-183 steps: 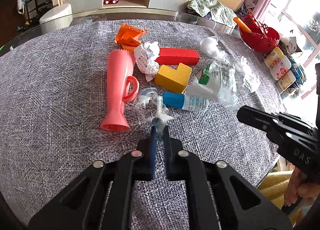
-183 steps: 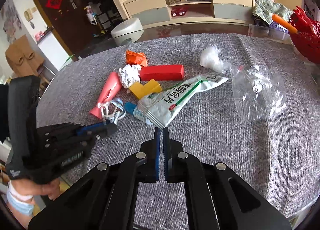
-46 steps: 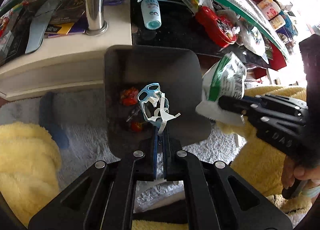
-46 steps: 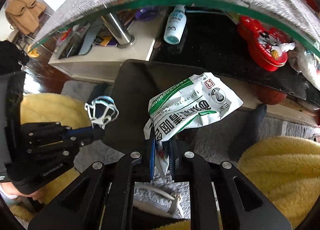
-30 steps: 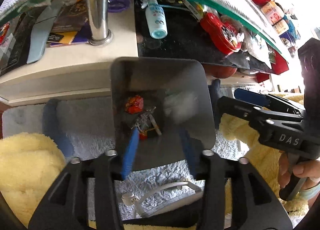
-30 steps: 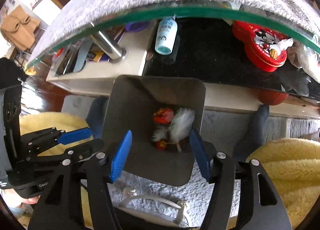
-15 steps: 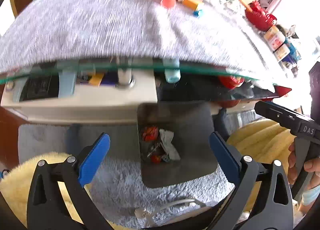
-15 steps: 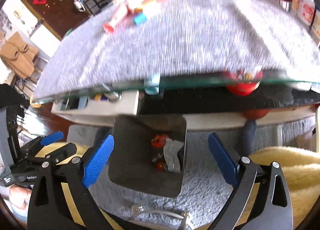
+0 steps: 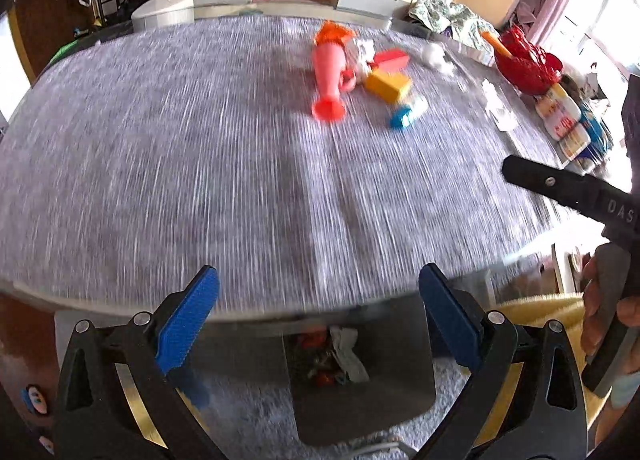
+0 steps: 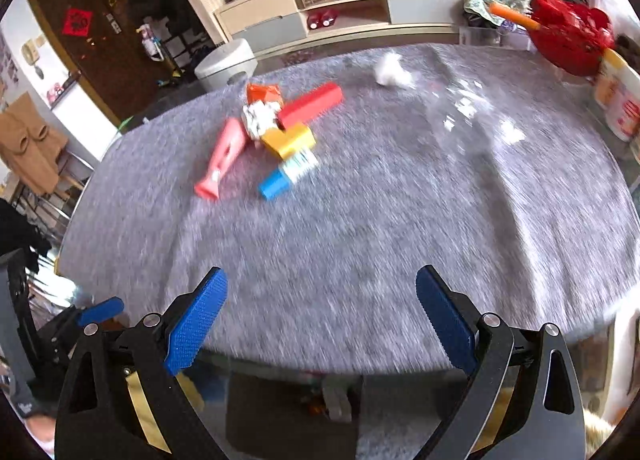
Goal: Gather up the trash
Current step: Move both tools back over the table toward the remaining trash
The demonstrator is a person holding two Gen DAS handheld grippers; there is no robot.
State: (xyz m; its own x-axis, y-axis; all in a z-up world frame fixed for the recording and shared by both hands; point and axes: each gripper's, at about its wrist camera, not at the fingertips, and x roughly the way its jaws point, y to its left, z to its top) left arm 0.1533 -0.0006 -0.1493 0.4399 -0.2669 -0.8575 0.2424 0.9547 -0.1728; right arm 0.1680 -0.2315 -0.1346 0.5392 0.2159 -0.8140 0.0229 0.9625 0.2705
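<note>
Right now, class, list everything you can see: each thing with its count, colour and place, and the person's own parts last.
Table: one, grey cloth.
Horn: one, pink, left of the pile.
Blocks: one red, one yellow, mid-pile.
Tube: one, blue-capped, nearest pile item.
Wrapper: one, orange, behind the pile.
Paper: one, white, crumpled, in the pile.
Wad: one, white, far right.
Film: clear, right.
Basket: one, red, far right.
Bin: one, dark, below the table edge, holding trash.
Left tongs: open.
Right tongs: open.
Hand: one, right edge.

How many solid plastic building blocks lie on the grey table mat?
2: a long red block behind a yellow L-shaped block, touching, mid-mat. More may hide behind the pile.
</note>
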